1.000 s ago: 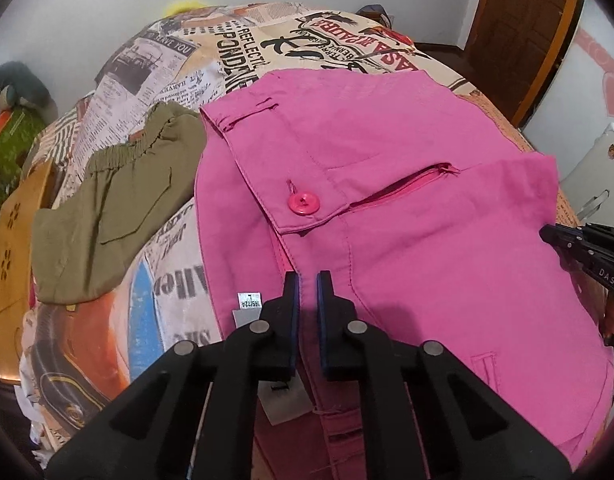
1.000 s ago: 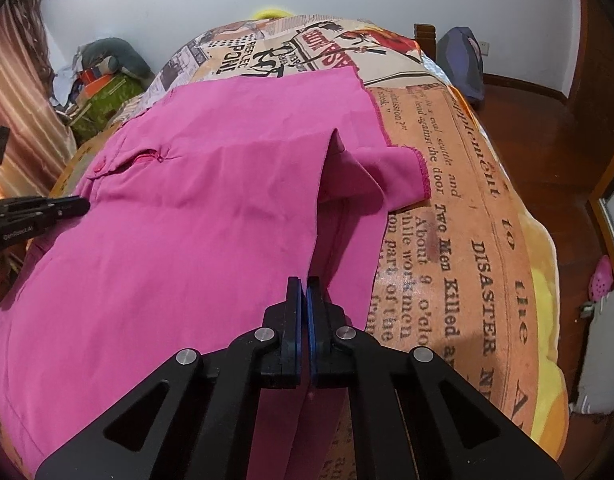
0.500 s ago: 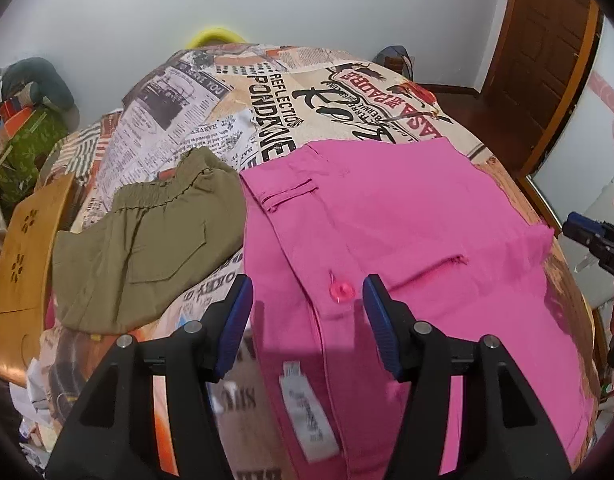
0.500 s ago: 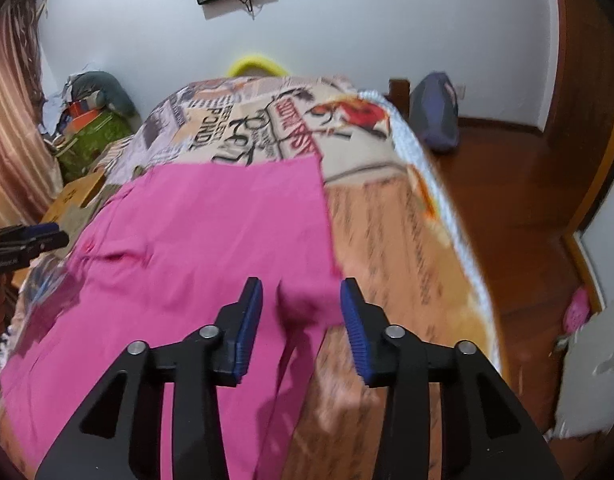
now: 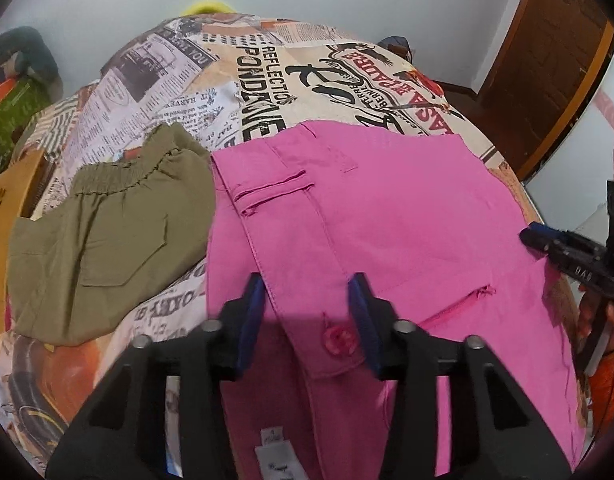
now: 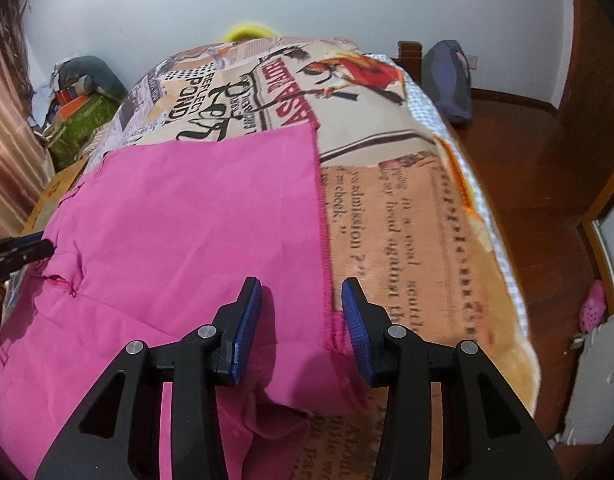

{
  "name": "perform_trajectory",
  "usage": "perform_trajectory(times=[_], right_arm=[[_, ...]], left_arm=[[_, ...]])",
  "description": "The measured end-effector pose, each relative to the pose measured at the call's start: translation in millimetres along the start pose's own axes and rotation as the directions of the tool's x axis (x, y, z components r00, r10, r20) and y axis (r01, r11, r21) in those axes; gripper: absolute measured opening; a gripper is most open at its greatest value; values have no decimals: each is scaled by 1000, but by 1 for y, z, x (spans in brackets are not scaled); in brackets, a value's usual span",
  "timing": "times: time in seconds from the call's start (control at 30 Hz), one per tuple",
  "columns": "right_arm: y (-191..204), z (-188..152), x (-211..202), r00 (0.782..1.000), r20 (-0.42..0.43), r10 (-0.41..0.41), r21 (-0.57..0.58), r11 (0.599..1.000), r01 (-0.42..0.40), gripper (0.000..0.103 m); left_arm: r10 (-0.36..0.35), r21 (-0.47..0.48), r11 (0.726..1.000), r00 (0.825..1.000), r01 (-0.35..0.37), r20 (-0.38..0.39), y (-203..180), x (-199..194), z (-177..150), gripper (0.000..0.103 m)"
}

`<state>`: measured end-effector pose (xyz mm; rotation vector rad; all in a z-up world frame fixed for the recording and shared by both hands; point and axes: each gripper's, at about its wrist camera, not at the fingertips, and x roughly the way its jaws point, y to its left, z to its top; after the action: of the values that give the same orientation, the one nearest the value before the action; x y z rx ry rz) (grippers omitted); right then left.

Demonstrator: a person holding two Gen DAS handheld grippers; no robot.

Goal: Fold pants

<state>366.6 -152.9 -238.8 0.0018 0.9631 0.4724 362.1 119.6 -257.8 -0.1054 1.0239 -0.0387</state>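
Pink pants [image 5: 387, 232] lie folded on the newspaper-print bedspread [image 5: 243, 80], waistband toward the left, with a pink button [image 5: 335, 339] on a pocket flap. My left gripper [image 5: 309, 312] is open and empty above the waistband side. My right gripper [image 6: 301, 312] is open and empty above the pants' [image 6: 195, 232] right hem edge. The right gripper also shows at the right edge of the left wrist view [image 5: 547, 244]. The left gripper's tip shows at the left edge of the right wrist view [image 6: 23, 250].
Folded olive-green pants [image 5: 107, 240] lie left of the pink ones. A cardboard box [image 5: 7, 216] stands at the bed's left side. The bed's right edge [image 6: 491, 240] drops to a wooden floor with a dark bag [image 6: 447, 80]. A wooden door [image 5: 555, 52] stands at the right.
Both grippers went from shut on the pink fabric to open and pulled back above it. The loose hem flap now lies flat, folded over the pants.
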Motion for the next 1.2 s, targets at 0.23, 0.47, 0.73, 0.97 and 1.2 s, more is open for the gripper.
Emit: perform_trajectory(times=[0.23, 0.47, 0.73, 0.97, 1.2], right_arm=[[17, -3, 5, 999, 16, -29, -101, 994, 30, 8], [21, -2, 6, 997, 20, -69, -172, 983, 71, 5], [23, 0, 5, 998, -12, -65, -155, 986, 63, 7], [22, 17, -28, 999, 42, -25, -115, 993, 30, 38], [32, 57, -51, 987, 161, -14, -136, 990, 36, 61]], left_arm=[[-11, 10, 1000, 1000, 11, -10, -8, 6, 5, 6], [58, 24, 998, 998, -58, 35, -4, -4, 0, 6], [69, 61, 996, 998, -70, 13, 0, -3, -4, 10], [130, 59, 989, 988, -135, 80, 6, -36, 4, 59], [125, 20, 991, 981, -129, 150, 21, -48, 43, 71]])
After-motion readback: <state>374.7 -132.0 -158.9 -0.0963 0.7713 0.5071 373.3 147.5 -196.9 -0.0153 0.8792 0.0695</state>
